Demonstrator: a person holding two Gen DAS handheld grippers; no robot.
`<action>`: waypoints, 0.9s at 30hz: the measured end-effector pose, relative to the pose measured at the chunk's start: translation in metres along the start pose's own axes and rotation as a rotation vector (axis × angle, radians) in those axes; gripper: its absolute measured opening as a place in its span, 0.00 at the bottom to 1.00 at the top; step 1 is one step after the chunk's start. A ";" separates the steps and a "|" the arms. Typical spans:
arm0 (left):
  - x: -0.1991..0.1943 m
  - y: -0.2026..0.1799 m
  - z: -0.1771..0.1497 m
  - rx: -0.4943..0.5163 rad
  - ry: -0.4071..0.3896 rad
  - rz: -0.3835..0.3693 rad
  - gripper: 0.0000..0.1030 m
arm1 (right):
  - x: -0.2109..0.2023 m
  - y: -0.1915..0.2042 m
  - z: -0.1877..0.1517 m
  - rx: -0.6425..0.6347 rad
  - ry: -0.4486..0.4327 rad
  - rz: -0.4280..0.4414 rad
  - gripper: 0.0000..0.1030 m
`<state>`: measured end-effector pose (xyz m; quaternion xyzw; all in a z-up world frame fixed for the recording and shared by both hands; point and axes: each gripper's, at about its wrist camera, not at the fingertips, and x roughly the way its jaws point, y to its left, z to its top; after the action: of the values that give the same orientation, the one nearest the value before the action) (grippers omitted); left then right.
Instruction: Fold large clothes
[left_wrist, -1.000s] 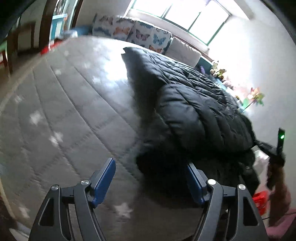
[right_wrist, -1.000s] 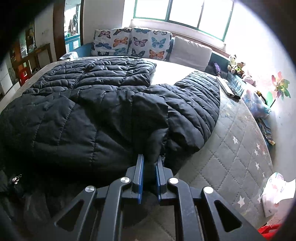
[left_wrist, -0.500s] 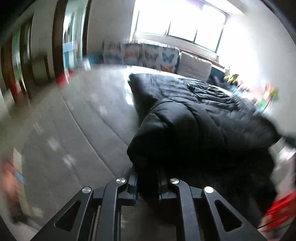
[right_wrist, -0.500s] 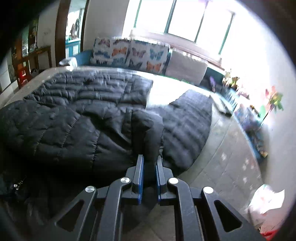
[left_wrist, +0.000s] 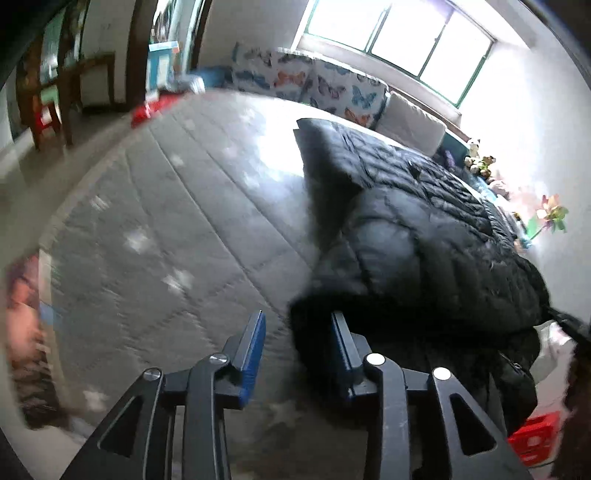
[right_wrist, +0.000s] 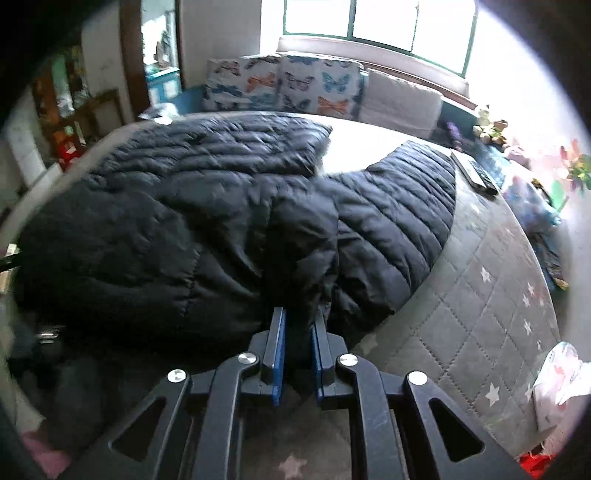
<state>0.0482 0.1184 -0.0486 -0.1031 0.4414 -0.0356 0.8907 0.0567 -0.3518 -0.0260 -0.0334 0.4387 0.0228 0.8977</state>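
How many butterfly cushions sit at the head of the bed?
2: the left butterfly cushion and the right butterfly cushion stand side by side against the wall under the window, left of a plain white cushion. The jacket may hide others.

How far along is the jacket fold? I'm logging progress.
Done: one side of the black puffer jacket is already folded over. In hand: the right gripper pinches a fold, and the left gripper is open at the hem. Left: the far sleeve still lies spread out.
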 end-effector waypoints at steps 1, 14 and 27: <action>-0.010 0.001 0.006 0.011 -0.026 0.033 0.38 | -0.007 -0.001 0.002 -0.001 -0.010 0.007 0.20; 0.008 -0.108 0.085 0.268 -0.078 -0.102 0.38 | 0.014 0.008 0.048 -0.004 -0.079 0.123 0.20; 0.085 -0.082 0.081 0.190 0.085 -0.045 0.41 | 0.085 0.000 0.026 0.039 0.053 0.253 0.20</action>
<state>0.1662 0.0377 -0.0494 -0.0263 0.4711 -0.1017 0.8758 0.1297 -0.3485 -0.0774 0.0390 0.4634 0.1263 0.8762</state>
